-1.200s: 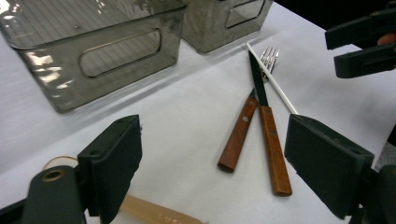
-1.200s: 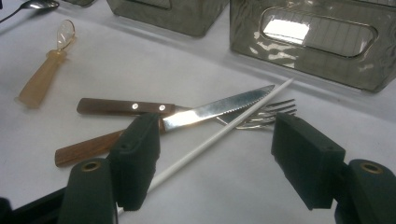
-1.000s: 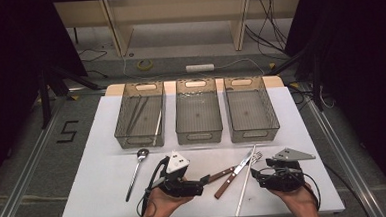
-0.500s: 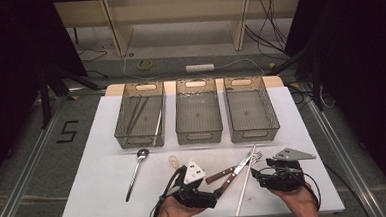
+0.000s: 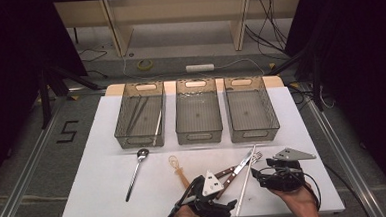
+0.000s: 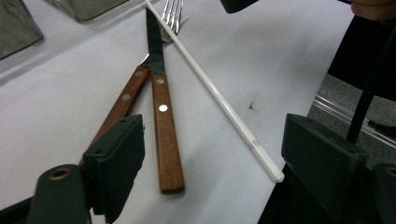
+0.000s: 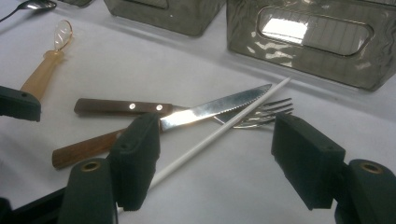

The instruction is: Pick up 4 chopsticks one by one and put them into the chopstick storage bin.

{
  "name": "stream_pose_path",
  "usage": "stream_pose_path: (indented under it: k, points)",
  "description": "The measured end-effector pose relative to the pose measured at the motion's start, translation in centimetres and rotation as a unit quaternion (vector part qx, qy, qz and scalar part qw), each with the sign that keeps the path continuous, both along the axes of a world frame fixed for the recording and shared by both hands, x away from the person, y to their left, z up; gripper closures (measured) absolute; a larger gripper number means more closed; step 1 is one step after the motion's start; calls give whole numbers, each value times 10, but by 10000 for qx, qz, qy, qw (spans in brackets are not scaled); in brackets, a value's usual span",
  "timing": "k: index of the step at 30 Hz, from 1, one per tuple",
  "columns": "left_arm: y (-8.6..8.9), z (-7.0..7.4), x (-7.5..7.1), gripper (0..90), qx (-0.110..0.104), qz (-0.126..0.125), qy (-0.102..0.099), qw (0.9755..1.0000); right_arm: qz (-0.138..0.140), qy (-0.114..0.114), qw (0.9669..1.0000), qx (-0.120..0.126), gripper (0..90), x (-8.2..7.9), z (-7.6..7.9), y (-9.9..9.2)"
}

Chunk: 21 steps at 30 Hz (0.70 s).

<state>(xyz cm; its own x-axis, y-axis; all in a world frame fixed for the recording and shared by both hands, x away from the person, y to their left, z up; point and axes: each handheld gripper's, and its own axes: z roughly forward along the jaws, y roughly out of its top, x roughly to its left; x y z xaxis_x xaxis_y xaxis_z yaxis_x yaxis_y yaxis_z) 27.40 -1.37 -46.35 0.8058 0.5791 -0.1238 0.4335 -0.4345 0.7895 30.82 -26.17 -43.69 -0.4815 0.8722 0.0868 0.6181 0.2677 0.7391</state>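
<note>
A wood-handled knife [image 5: 233, 171] and a wood-handled fork [image 5: 253, 158] lie crossed on the white table [image 5: 105, 193], with a white chopstick [image 5: 245, 182] over them. My left gripper [image 5: 218, 203] is open near the front edge. Its jaws straddle the knife handle [image 6: 166, 140] and point along the fork handle [image 6: 122, 105] and the chopstick [image 6: 219, 100], touching none of them. My right gripper [image 5: 258, 176] is open just right of the pile, facing the knife blade [image 7: 215, 107], the fork tines [image 7: 261, 115] and the chopstick [image 7: 219, 130].
Three smoked plastic bins stand in a row at the back: the left bin [image 5: 140, 141] holds thin utensils, the middle bin [image 5: 198, 136] and right bin [image 5: 252, 133] look bare. A metal spoon [image 5: 136, 172] and an amber plastic utensil [image 5: 178, 170] lie left of the pile.
My left gripper has moved right and toward the table's front edge, uncovering the amber utensil and closing in on the knife and fork handles. The right gripper has stayed put.
</note>
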Motion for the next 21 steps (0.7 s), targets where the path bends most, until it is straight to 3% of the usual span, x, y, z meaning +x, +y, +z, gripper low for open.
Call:
stream_pose_path:
  k: [7,21]
  points:
    - [-11,-5,-6,219,111,-256,-34,9996,4,-6,10000,9,336,0,0,0]
    - [-27,-18,-11,267,360,-419,-115,9984,17,-11,10000,15,336,0,0,0]
